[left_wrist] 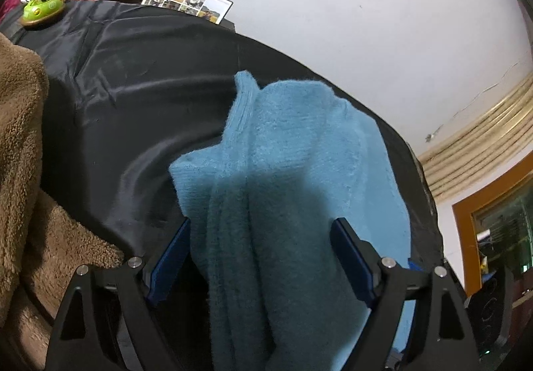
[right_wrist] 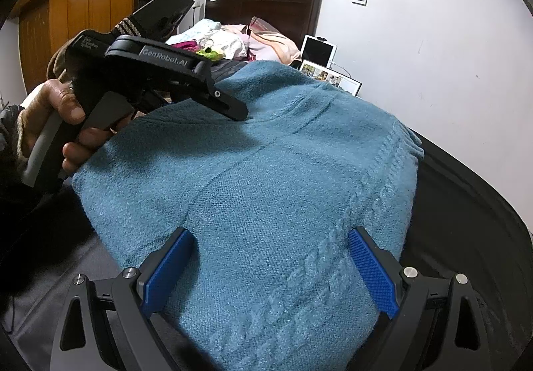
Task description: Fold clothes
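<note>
Looking along the left gripper [left_wrist: 261, 244], its blue fingers [left_wrist: 351, 259] stand wide apart with a bunched fold of the blue sweater [left_wrist: 299, 151] running between them; neither pad presses it. The sweater lies on a black cloth [left_wrist: 133, 87], reaching toward 1 o'clock. A brown fleece [left_wrist: 20, 144] sits at 9 o'clock, a green toy [left_wrist: 41, 8] at 11.

From the right wrist, the right gripper [right_wrist: 271, 257] also has its fingers spread wide, hovering over the sweater [right_wrist: 266, 177], which fills the centre, not clamping it. At 10 o'clock a hand [right_wrist: 56, 117] holds the left gripper's handle, its tip on the knit. A bed [right_wrist: 240, 37] lies at 12 o'clock.
</note>
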Available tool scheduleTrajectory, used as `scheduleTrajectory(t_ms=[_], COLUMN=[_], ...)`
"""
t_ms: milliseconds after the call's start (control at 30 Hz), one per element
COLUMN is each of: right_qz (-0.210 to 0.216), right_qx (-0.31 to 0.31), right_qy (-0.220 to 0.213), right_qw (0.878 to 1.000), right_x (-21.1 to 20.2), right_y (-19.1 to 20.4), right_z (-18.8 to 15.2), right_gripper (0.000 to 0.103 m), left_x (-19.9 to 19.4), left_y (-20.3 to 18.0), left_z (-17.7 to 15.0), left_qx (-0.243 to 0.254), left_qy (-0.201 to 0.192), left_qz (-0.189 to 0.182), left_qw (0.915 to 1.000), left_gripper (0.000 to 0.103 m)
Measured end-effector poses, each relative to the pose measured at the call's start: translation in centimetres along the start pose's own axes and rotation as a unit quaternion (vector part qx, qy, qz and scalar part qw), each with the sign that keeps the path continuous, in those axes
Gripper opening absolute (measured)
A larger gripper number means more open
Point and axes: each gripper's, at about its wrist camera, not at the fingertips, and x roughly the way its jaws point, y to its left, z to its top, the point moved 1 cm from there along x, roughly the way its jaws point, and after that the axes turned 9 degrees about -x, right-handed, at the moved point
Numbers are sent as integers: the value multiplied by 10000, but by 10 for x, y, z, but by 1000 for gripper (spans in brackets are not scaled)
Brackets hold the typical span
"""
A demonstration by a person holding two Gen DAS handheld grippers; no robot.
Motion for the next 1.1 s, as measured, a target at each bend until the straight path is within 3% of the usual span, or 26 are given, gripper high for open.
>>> scheduleTrajectory(t_ms=[167,300,400,633,800,1100], right_qz=[-27,-26,-22,136,254,752], right_qx=[10,33,59,203,848,2892], right_qy=[7,3,1,-108,-255,-210], right_qw=[10000,10000,10000,9996,9957,9541], right_x=[2,3,4,2,-7,-1], right_y=[0,0,0,-4,-35,-114], right_z=[0,0,0,-1,-3,-33], right_gripper=[97,97,98,99,99,99], left_x=[-6,-3,3,7,6,5], left_y=[4,2,0,0,3,0], left_z=[-2,-5,-8,-4,-6,-8], left_qx=[-5,17,49,152,139,173], left_qy=[-9,134,380,381,362,333], left_qz=[32,-246,-655,-688,-712,-676], left_qw=[10000,9996,9971,9968,9967,9970], left_gripper=[87,87,87,87,87,87])
